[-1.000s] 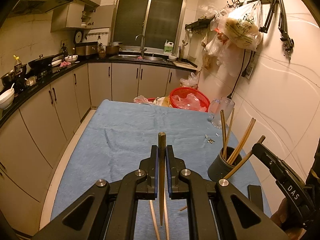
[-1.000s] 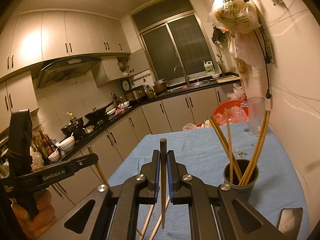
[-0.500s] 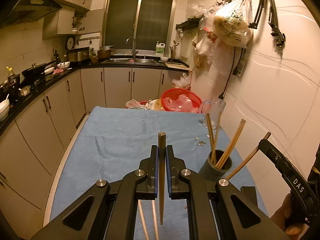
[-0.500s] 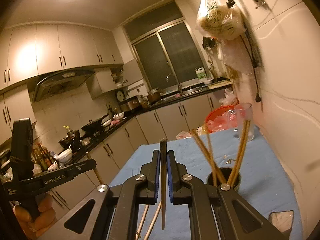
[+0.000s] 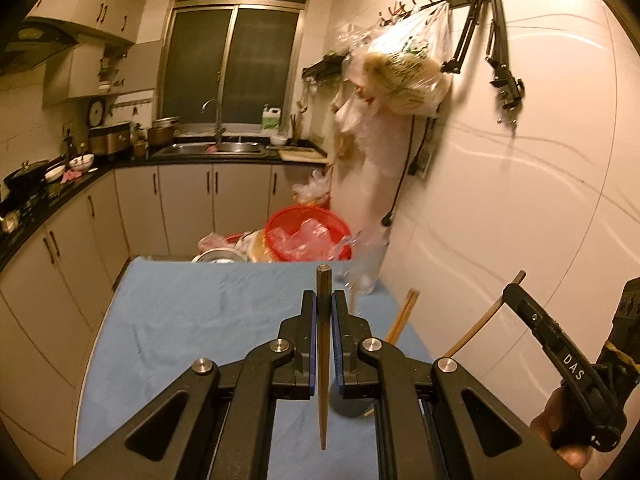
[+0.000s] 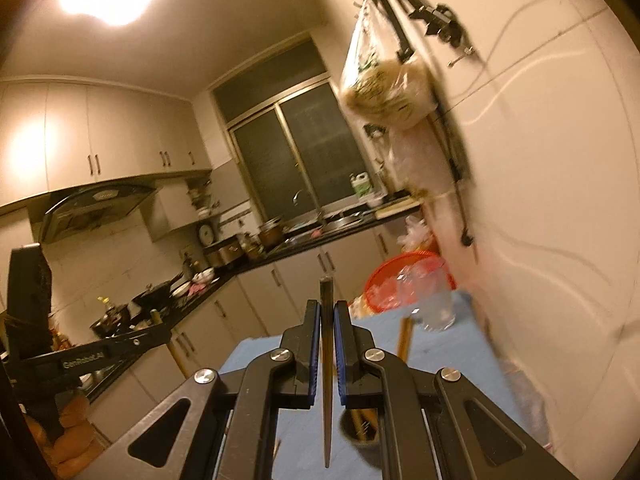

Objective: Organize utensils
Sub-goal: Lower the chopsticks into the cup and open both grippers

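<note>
My left gripper (image 5: pixel 324 308) is shut on a wooden chopstick (image 5: pixel 322 360), held upright with its tip down, just left of a dark grey holder cup (image 5: pixel 349 402) that is mostly hidden behind my fingers. Several chopsticks (image 5: pixel 402 318) stand in the cup. My right gripper (image 6: pixel 327 318) is shut on another chopstick (image 6: pixel 327 380), tip down beside the cup (image 6: pixel 360 432). The right gripper also shows in the left wrist view (image 5: pixel 516 288), with its chopstick (image 5: pixel 472 330) slanting toward the cup. The left gripper shows in the right wrist view (image 6: pixel 160 330).
The table has a blue cloth (image 5: pixel 192 320). A clear glass (image 6: pixel 436 304) and a red basket (image 5: pixel 308 232) stand at the far end by the wall (image 5: pixel 500 200). Cabinets and a counter (image 5: pixel 60 216) run along the left.
Both grippers have risen and moved forward over the cup, each still holding its chopstick. The cup now sits low behind the fingers. The views have tilted upward.
</note>
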`<state>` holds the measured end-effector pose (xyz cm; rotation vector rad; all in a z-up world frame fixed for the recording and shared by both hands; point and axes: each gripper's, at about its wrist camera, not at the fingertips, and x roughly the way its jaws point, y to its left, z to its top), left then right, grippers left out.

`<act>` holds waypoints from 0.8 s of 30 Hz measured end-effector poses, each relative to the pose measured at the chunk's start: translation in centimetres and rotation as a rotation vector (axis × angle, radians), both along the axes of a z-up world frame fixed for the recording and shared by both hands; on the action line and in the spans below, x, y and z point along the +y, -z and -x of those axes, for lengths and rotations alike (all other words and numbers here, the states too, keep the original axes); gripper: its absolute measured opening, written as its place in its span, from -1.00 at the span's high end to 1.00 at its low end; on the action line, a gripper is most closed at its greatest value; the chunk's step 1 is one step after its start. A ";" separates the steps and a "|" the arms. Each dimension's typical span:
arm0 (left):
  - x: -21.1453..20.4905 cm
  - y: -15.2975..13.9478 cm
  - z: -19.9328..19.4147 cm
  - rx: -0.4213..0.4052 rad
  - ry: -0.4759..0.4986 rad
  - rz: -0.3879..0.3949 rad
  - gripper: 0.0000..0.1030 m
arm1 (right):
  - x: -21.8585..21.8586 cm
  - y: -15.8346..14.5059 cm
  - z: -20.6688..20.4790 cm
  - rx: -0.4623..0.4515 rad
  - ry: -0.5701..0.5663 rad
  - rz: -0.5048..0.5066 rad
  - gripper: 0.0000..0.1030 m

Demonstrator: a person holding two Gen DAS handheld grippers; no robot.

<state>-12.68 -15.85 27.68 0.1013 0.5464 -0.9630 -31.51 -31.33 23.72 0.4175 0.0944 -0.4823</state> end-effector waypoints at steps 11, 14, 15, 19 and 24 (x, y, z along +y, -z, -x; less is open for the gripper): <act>-6.7 -0.1 -1.6 0.052 0.021 0.053 0.86 | -3.9 -0.8 -1.9 0.030 0.071 0.036 0.86; -7.7 1.8 -2.5 0.082 0.006 0.045 0.86 | -4.9 0.7 -2.8 0.058 0.066 0.017 0.86; -8.1 2.7 -3.0 0.098 0.007 0.033 0.85 | -5.1 1.2 -3.1 0.067 0.066 0.013 0.86; -9.2 5.0 -3.9 0.143 0.004 -0.015 0.86 | -6.0 3.2 -4.3 0.114 0.049 -0.020 0.86; -9.6 6.7 -4.5 0.174 0.011 -0.062 0.85 | -6.8 5.2 -5.2 0.150 0.007 -0.087 0.84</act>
